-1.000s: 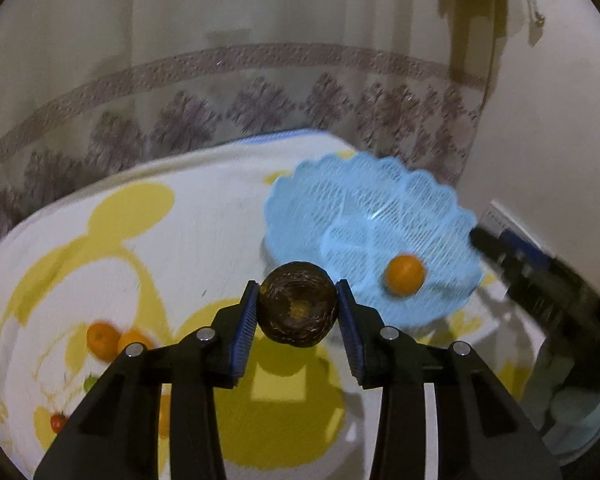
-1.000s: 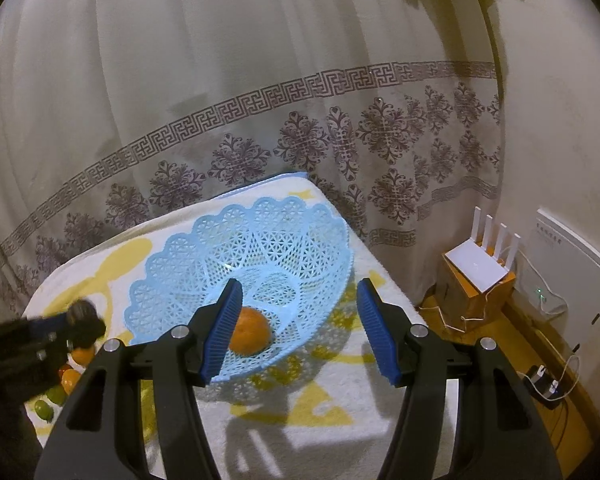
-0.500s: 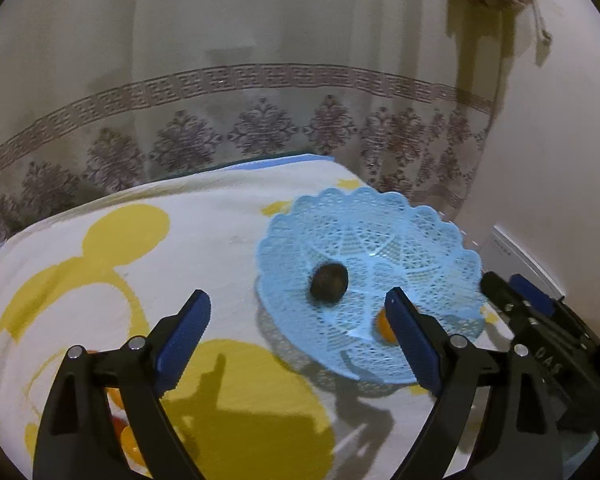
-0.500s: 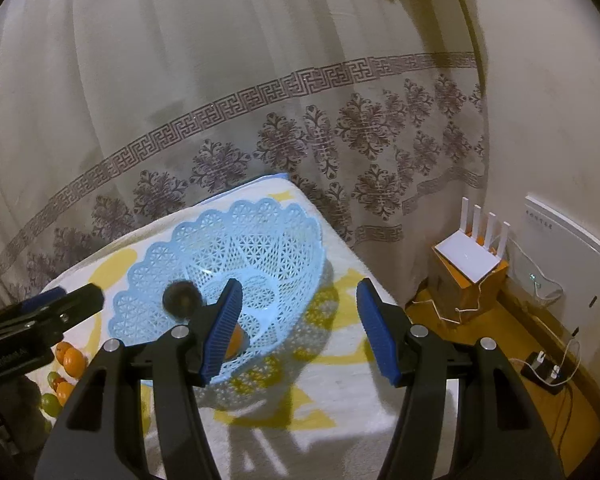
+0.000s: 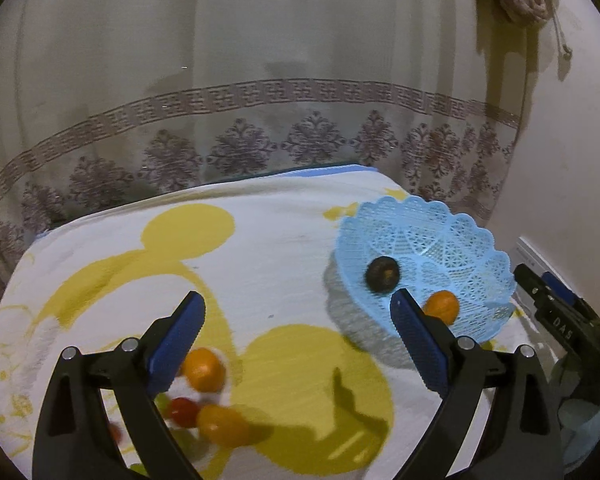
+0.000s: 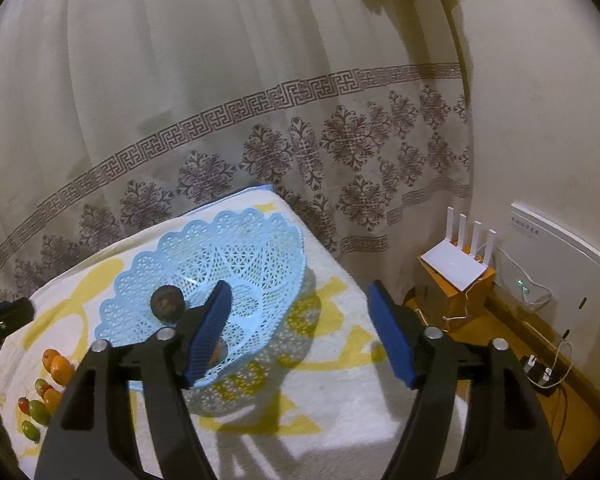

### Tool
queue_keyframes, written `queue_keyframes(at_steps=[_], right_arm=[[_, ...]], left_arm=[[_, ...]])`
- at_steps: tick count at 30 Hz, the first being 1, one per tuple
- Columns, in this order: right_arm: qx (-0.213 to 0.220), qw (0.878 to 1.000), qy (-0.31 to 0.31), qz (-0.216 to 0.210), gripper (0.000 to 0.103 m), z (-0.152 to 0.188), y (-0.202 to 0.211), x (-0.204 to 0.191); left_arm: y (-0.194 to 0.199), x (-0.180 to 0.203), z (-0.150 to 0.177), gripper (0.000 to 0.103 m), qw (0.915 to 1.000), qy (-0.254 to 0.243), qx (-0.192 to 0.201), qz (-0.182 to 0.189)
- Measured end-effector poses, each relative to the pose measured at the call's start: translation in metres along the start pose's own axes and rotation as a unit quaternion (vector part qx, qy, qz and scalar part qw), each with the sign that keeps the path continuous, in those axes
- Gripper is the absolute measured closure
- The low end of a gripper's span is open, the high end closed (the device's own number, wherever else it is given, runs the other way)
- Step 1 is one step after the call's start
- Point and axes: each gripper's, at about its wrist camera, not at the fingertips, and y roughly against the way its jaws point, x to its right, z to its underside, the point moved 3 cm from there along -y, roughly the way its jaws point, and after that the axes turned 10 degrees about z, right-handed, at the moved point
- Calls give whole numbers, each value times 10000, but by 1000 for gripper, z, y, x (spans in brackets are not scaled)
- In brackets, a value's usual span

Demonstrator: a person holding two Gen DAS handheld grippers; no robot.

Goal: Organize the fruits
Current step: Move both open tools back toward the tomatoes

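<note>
A light blue lattice basket (image 5: 428, 240) (image 6: 228, 248) sits at the right end of a white and yellow cloth. Inside it lie a dark brown round fruit (image 5: 382, 275) (image 6: 167, 303) and an orange (image 5: 442, 306), which the right wrist view mostly hides behind a finger. My left gripper (image 5: 296, 308) hangs over the cloth left of the basket. Its jaws are opening wide, with nothing between them. My right gripper (image 6: 298, 300) hovers at the basket's right side, its jaws opening too, and no pad presses on the rim.
Loose fruit lies on the cloth at the left: oranges (image 5: 203, 369) (image 6: 58, 364), a red one (image 5: 183, 412) and green ones (image 6: 40, 410). A patterned curtain (image 5: 300, 80) hangs behind. Right of the bed stand a white router (image 6: 456, 260) on a box, and cables on the floor.
My left gripper let go of the dark brown fruit, which now lies in the basket, then spread its jaws and drew back to the left. My right gripper's jaws widened.
</note>
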Motion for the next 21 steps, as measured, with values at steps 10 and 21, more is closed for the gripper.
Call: queue_keyframes(at_steps=[10, 21], right_arm=[[135, 9998, 16, 109, 27, -1, 12, -4], [150, 9977, 501, -435, 20, 13, 53, -56]], left_arm=[[45, -52, 13, 10, 9981, 288, 160, -529], [75, -98, 38, 5, 9932, 711, 229, -892]])
